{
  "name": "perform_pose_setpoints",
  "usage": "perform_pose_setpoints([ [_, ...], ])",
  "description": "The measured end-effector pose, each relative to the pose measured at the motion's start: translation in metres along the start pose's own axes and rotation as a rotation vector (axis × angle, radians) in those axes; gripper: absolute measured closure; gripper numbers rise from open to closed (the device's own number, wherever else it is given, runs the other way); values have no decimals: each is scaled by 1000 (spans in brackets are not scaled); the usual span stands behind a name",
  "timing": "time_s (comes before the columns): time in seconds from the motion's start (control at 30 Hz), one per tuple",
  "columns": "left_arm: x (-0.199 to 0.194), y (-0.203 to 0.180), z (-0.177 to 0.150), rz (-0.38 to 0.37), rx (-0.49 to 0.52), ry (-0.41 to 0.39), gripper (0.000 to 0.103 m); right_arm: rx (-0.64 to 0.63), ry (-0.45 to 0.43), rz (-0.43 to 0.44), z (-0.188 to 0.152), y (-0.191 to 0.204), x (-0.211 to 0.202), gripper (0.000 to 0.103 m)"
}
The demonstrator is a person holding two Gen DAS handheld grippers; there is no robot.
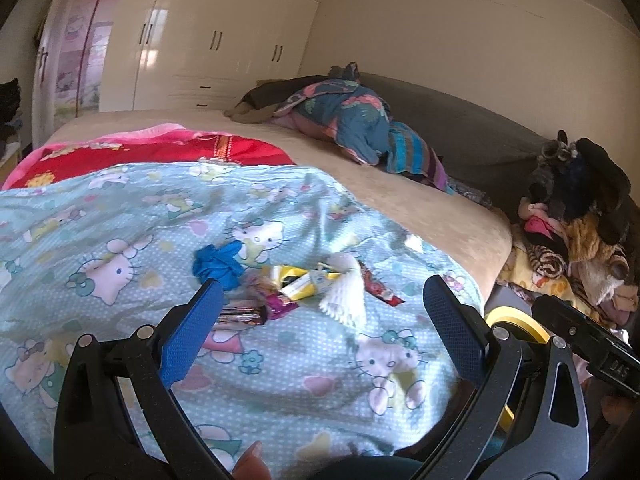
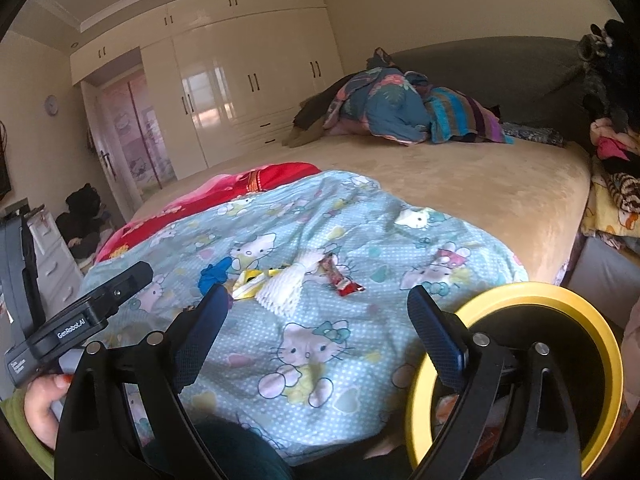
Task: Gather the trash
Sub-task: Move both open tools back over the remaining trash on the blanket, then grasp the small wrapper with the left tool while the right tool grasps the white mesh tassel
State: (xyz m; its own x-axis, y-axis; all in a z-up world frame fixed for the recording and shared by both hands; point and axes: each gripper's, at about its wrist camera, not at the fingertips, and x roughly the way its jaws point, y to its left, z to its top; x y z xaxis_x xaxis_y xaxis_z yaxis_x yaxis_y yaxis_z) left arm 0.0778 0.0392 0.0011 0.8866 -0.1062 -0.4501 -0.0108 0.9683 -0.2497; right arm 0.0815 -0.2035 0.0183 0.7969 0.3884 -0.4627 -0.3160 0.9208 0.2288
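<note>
Both tools, left tool [image 1: 322, 294] and right tool [image 2: 316, 304], gape empty before light, crinkly wrappers [image 1: 296, 280] and soft white foam netting [image 2: 286, 284] on the quilt [image 2: 360, 360]; pinch bunched middles

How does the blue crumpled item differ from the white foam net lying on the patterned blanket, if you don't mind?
The blue crumpled item is bunched into a compact wad; the white foam net is stretched out and ribbed. The blue one lies at the left end of the litter, the white one toward the right. Both rest loose on the blanket, ungripped.

Both grippers have black frames, silver rivets and blue textured fingers [image 1: 192, 336]; red-painted nails on the hand [image 2: 42, 408].
</note>
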Motion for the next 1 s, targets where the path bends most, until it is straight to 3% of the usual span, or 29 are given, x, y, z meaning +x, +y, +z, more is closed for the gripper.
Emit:
perform_pose_setpoints([
  [0.43,20,53,-11,95,-89,59,11,-43,53,23,-3,21,53,15],
  [0.83,50,90,-28,104,-187,128,12,-38,120,27,-12,21,105,15],
  [1.0,69,102,-33,83,-260,165,31,-22,160,37,-19,17,125,15],
])
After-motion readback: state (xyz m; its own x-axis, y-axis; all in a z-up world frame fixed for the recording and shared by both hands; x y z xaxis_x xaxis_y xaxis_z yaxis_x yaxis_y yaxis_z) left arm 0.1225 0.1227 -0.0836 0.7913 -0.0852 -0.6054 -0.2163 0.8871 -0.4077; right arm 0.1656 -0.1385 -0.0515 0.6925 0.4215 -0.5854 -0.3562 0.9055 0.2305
